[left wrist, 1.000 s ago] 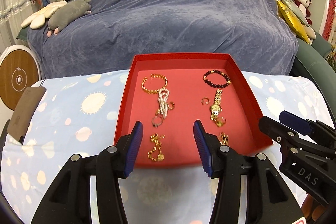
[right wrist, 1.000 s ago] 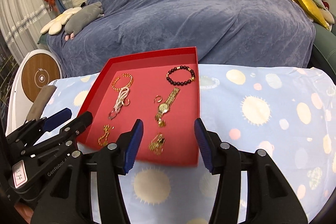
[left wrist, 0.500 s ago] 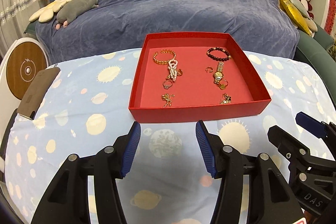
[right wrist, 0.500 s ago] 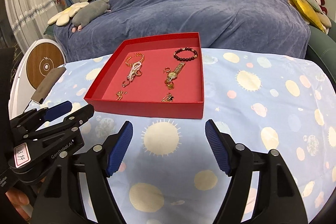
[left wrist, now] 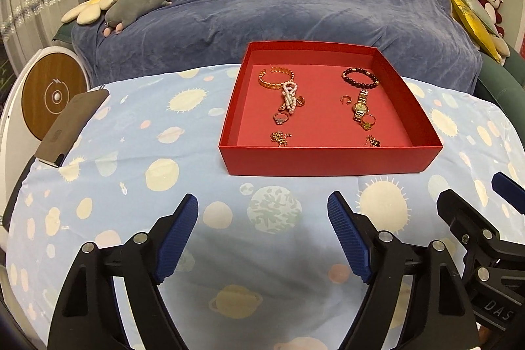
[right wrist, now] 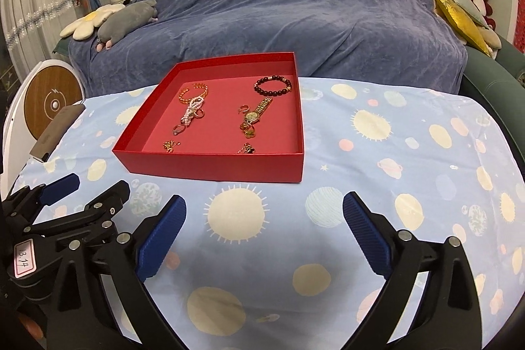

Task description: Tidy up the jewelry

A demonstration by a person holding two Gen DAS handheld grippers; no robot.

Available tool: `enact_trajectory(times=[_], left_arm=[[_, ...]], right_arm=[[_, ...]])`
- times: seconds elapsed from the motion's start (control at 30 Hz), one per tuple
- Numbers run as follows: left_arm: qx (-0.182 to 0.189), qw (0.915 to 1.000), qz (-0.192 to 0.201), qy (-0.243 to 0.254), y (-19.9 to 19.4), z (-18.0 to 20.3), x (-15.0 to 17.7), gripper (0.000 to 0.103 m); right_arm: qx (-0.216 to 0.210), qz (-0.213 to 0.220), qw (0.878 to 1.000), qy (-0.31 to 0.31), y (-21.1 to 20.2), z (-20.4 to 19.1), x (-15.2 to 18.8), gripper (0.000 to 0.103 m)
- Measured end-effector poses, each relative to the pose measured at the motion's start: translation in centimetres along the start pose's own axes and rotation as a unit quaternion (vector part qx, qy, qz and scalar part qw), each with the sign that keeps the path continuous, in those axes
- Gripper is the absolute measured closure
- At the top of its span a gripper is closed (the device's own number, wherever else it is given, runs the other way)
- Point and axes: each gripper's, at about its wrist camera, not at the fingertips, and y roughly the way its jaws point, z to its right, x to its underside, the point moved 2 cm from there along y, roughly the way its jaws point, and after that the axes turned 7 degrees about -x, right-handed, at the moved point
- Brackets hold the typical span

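Note:
A red tray (left wrist: 328,158) (right wrist: 213,166) stands on the table and holds the jewelry in two columns. The left column has a gold chain bracelet (left wrist: 275,77), a pearl piece (left wrist: 288,97), rings and a small gold chain (left wrist: 279,138). The right column has a dark bead bracelet (left wrist: 359,78) (right wrist: 273,86), a gold watch (left wrist: 360,107) (right wrist: 254,115), rings and a small pendant (left wrist: 372,141). My left gripper (left wrist: 262,228) is open and empty, short of the tray's near wall. My right gripper (right wrist: 264,228) is open and empty, also short of the tray.
The table wears a light blue cloth with suns and planets (left wrist: 131,153). A brown flat case (left wrist: 70,127) lies at its left edge. A sofa under a blue cover (left wrist: 279,5) stands behind, with plush toys (left wrist: 131,5). A round wooden-faced device (left wrist: 52,97) stands at left.
Both grippers have pulled back from above the tray toward the near side of the table, and their jaws have opened wider. The jewelry has not moved.

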Motion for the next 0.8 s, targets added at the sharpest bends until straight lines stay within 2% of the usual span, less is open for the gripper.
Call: enact_trajectory(times=[0.8], left_arm=[[-0.001, 0.9999, -0.015, -0.004, 1.5, -0.9, 1.0, 0.021]], right_arm=[[0.013, -0.016, 1.000, -0.009, 1.2, -0.7, 1.3, 0.005]])
